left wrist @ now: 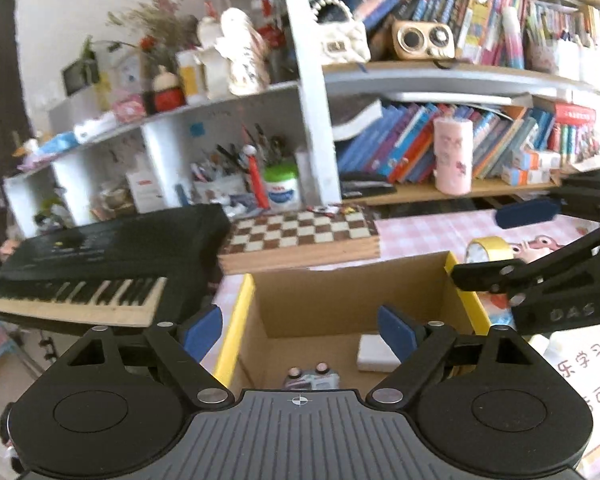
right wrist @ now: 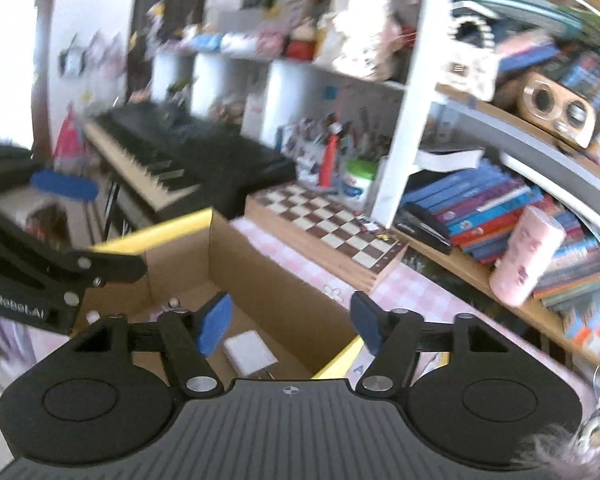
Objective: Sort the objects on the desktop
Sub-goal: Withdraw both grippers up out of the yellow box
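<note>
Cardboard box with yellow-edged flaps sits open on the pink checked bench, a white eraser-like block and a small toy car already lying on its floor. Both claws hang above it empty: left claw spread wide, right claw parted, nothing between the pads. A yellow tape roll waits just behind the box. Risk: the two claws crowd one opening and could knock together or snag a flap, shifting the box toward the chessboard.
</note>
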`<state>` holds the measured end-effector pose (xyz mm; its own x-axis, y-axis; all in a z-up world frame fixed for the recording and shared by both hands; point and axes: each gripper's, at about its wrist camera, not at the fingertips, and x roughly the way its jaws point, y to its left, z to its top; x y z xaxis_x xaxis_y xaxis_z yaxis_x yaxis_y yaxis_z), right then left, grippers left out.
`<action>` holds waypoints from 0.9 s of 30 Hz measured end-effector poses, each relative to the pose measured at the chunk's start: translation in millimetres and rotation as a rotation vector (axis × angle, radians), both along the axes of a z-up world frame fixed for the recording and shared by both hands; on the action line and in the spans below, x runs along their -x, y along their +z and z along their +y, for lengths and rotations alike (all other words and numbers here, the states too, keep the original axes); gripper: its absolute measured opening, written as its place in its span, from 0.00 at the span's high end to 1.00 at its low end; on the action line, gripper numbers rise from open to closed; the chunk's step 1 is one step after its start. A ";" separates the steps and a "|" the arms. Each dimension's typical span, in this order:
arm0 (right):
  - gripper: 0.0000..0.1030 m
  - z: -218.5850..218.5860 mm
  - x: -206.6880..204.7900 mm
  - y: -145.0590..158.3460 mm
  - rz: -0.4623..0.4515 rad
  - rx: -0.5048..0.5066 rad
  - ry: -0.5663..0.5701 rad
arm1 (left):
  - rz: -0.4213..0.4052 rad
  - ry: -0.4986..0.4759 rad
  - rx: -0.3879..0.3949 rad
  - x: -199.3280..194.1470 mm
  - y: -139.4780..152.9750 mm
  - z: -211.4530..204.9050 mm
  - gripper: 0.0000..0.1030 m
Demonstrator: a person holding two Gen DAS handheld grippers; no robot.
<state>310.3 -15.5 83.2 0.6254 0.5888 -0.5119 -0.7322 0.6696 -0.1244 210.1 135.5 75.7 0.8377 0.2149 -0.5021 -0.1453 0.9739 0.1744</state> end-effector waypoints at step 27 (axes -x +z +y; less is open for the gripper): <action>0.34 -65.9 164.5 -37.3 0.034 -0.123 -0.450 | -0.067 0.091 0.105 144.5 -21.2 -13.7 0.11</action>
